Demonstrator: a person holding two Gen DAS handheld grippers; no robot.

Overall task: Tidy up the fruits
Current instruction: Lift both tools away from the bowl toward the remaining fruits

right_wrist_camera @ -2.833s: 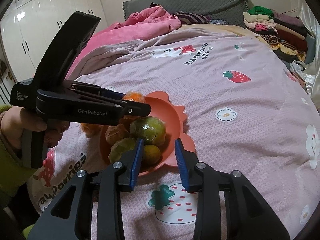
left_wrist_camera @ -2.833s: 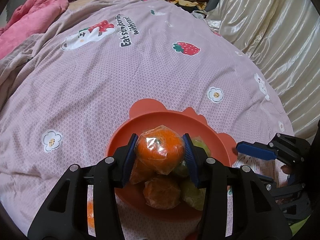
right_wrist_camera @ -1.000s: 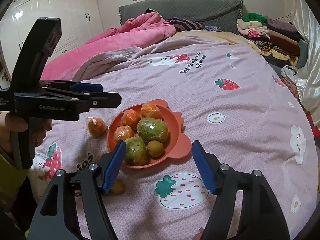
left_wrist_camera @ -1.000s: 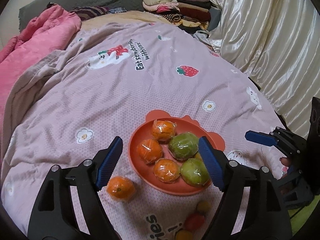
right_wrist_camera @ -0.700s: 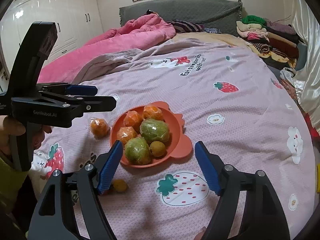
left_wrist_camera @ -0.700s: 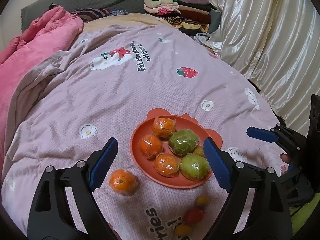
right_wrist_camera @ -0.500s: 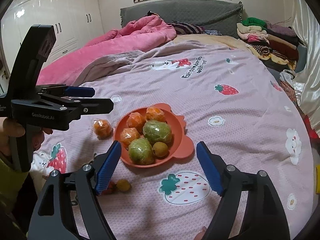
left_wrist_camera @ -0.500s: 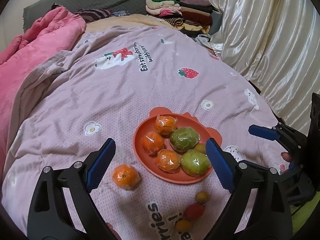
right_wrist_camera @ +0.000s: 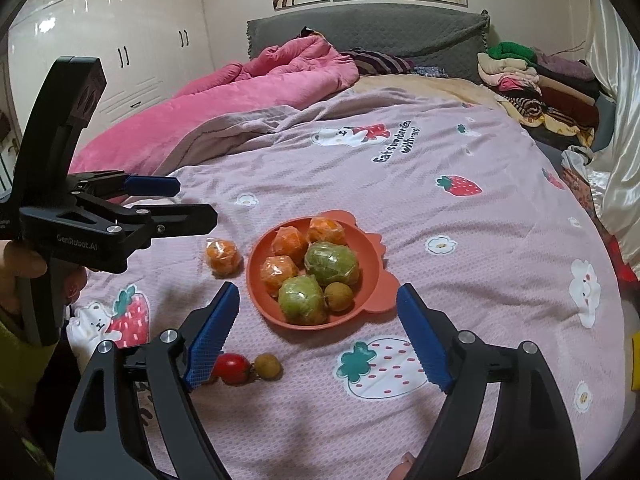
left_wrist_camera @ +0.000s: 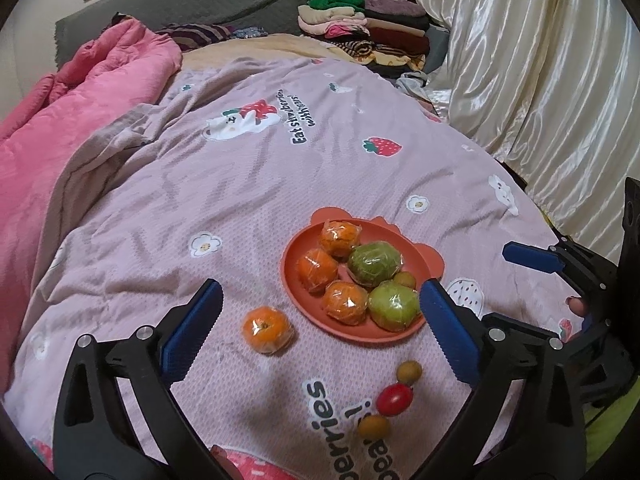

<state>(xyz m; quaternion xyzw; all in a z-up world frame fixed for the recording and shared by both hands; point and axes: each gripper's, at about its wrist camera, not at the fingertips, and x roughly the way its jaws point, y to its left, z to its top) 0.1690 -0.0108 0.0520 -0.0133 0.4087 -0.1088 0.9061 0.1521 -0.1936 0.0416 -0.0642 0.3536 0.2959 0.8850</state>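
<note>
**Kid:** Since the left gripper [left_wrist_camera: 320, 320] let go of its wrapped orange and pulled back, is that one done?

**Helper:** Yes. It sits in the orange plate [left_wrist_camera: 294, 280] now, at the plate's 12 o'clock. Both grippers are wide open and hold nothing.

**Kid:** What's left?

**Helper:** One wrapped orange [left_wrist_camera: 267, 330] lies on the bedspread [left_wrist_camera: 240, 168] at the plate's 8 o'clock. Three little fruits lie near its 6 o'clock, like the red one [left_wrist_camera: 395, 399].

**Kid:** Is there room?

**Helper:** Lots. The right gripper [right_wrist_camera: 318, 330] hangs above the plate's near rim. The curtain [left_wrist_camera: 540, 60] is far off at 2 o'clock. The plate is getting full, though.
</note>
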